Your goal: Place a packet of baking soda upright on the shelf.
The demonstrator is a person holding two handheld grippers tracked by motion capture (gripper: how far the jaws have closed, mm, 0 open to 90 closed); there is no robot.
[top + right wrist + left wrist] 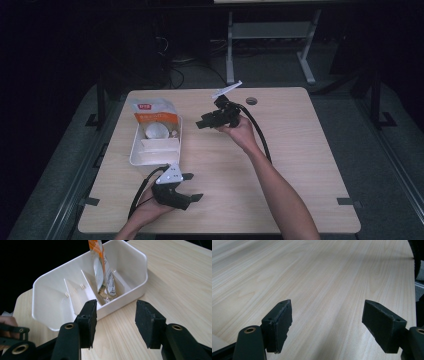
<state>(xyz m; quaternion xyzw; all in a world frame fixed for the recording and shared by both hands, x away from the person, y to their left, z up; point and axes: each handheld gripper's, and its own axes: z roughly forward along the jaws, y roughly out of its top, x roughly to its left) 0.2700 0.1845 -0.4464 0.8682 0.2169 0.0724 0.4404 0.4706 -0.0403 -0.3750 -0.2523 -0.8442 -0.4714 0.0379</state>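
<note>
**Both grippers open and empty beside the white tray**

Right gripper (202, 121) held up off the table (300, 150) in a raised hand, jaws pointing toward the white tray (135, 155). Jaws parted about halfway, nothing between the pads. Seen along those jaws in the right gripper view, white tray (140, 272) just ahead and slightly below, standing on the table (180, 285), apart from the pads. Tray split by thin dividers into several compartments. Snack pouch (101, 270), orange and white, standing upright in the far end compartment, leaning against the tray wall, its top reaching above the rim. From the high view, the same snack pouch (152, 112) at the tray's far end, a small white cup (156, 131) in the tray just nearer than the pouch. What lies at the pouch's foot too small to tell.

Left gripper (190, 187) low at the near edge of the table, held in the other hand, grey three-cornered plate on top. Tray just beyond it and to its left, not touching. Jaws spread wide in the left gripper view, left gripper (327, 325) empty, bare wood grain of the table (324, 277) ahead of the pads.
</note>
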